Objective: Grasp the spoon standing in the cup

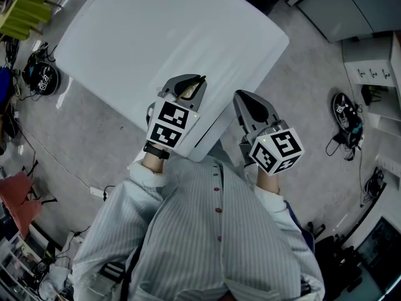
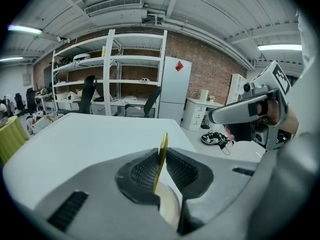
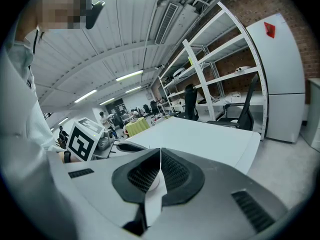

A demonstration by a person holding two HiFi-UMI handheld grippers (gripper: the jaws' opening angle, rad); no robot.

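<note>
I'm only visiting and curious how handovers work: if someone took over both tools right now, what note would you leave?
Left tool: jaws shut on the gold spoon, its handle standing between them.
Right tool: jaws together, empty, held beside the left one near the white table.
Cup: the pale rounded shape under the left jaws is probably it; mostly hidden.
Done: spoon grasped. To do: likely nothing but holding the grip; whether to lift it out is your call.

Left claw (image 1: 191, 85) clamped on the spoon (image 2: 162, 151) — right claw (image 1: 247, 102) pressed shut, both side by side.
</note>
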